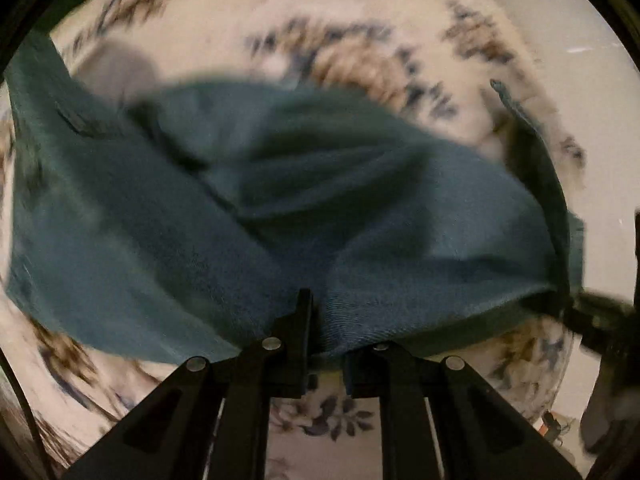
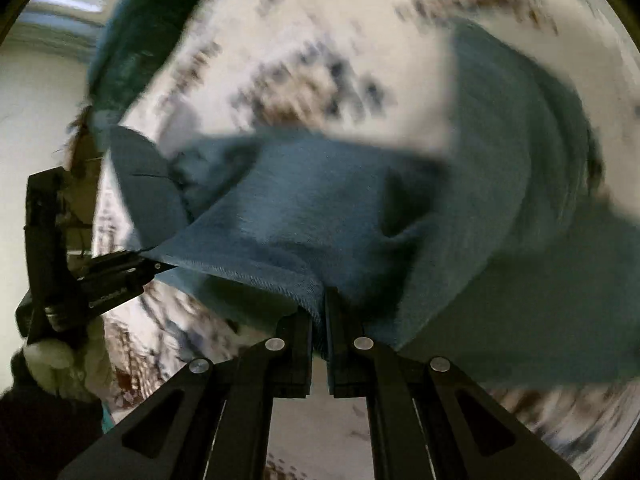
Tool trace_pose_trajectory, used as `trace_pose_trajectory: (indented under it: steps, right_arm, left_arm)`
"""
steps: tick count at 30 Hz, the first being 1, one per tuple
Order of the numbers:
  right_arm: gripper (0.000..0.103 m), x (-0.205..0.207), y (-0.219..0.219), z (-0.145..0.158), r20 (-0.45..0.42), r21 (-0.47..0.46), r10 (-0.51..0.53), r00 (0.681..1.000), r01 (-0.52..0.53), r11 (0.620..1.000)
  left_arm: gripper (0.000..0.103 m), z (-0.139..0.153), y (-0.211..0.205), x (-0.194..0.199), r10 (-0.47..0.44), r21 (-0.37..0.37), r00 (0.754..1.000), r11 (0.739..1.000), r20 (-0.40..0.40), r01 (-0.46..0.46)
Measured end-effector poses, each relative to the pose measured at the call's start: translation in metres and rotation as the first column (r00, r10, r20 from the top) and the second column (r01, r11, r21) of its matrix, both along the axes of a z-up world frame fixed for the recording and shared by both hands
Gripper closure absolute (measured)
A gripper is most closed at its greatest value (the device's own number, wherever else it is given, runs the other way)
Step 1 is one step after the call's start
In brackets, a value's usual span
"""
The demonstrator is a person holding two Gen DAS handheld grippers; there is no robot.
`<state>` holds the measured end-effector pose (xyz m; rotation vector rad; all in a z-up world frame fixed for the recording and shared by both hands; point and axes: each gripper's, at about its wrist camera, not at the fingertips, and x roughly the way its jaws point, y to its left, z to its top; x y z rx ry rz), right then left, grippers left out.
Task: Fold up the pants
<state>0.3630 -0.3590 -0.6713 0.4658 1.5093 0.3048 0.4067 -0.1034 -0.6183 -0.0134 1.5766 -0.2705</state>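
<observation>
My left gripper (image 1: pixel 320 320) pinches the edge of the teal pants (image 1: pixel 280 208), which spread ahead of its jaws, lifted over the floral sheet (image 1: pixel 360 8). My right gripper (image 2: pixel 320 312) clamps the same edge; the cloth bunches ahead and right of those jaws. Everything beyond is blurred.
</observation>
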Motion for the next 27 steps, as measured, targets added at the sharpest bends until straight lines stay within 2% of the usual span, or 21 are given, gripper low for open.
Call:
trace_pose_trajectory:
  steps: [4,6,10,11,12,13,14,15,16,19,22,24,27]
  right_arm:
    - [0.097,-0.026,0.017,-0.058,-0.105,-0.054,-0.04,0.994,0.034,0.998]
    - [0.096,-0.031,0.021,-0.072,-0.123,-0.069,-0.073,0.99,0.064,0.996]
    - [0.085,-0.028,0.027,-0.062,-0.137,-0.089,-0.066,0.988,0.054,0.995]
    - [0.079,-0.028,0.028,-0.056,-0.141,-0.098,-0.057,0.988,0.043,0.994]
    - [0.053,-0.029,0.029,-0.049,-0.143,-0.098,-0.051,0.988,0.037,0.994]
    - [0.021,-0.028,0.031,-0.04,-0.139,-0.084,-0.046,0.989,0.034,0.996]
    - [0.011,-0.03,0.03,-0.032,-0.129,-0.06,-0.044,0.991,0.036,0.998]
    - [0.007,-0.033,0.029,-0.024,-0.118,-0.046,-0.043,0.992,0.038,0.998]
    - [0.007,-0.033,0.031,-0.013,-0.11,-0.046,-0.036,0.993,0.031,0.998]
    - [0.007,-0.031,0.027,0.015,-0.08,-0.071,-0.062,0.995,0.057,0.996]
    - [0.007,-0.013,0.014,0.041,-0.03,-0.115,-0.121,0.992,0.117,0.987]
    - [0.007,0.003,-0.001,0.045,-0.001,-0.167,-0.142,0.99,0.14,0.976]
    - [0.008,0.046,-0.015,0.035,0.029,-0.22,-0.189,0.982,0.191,0.957]
  left_arm:
    - [0.09,-0.042,-0.002,-0.003,0.019,0.041,1.0,0.999,-0.024,-0.017]
    - [0.09,-0.044,-0.005,0.0,0.024,0.048,0.999,0.999,-0.026,-0.023]
    - [0.086,-0.023,-0.009,-0.002,0.059,0.052,0.998,0.997,-0.027,-0.057]
    - [0.078,-0.017,-0.01,-0.005,0.06,0.057,0.998,0.997,-0.026,-0.059]
    - [0.063,-0.012,-0.01,-0.008,0.06,0.066,0.998,0.996,-0.022,-0.058]
    - [0.054,-0.005,-0.011,-0.012,0.059,0.072,0.998,0.996,-0.018,-0.057]
    - [0.037,0.001,-0.011,-0.016,0.062,0.077,0.998,0.995,-0.012,-0.061]
    - [0.019,0.008,-0.01,-0.019,0.071,0.088,0.997,0.994,-0.002,-0.071]
    - [0.014,0.013,-0.009,-0.021,0.08,0.091,0.997,0.993,0.005,-0.08]
    - [0.013,0.032,-0.001,-0.027,0.127,0.086,0.991,0.988,0.034,-0.129]
    - [0.013,0.053,0.018,-0.034,0.183,0.125,0.973,0.971,0.143,-0.201]
    - [0.013,0.06,0.041,-0.035,0.237,0.168,0.943,0.945,0.235,-0.28]
    - [0.013,0.047,0.082,-0.028,0.29,0.244,0.915,0.9,0.281,-0.36]
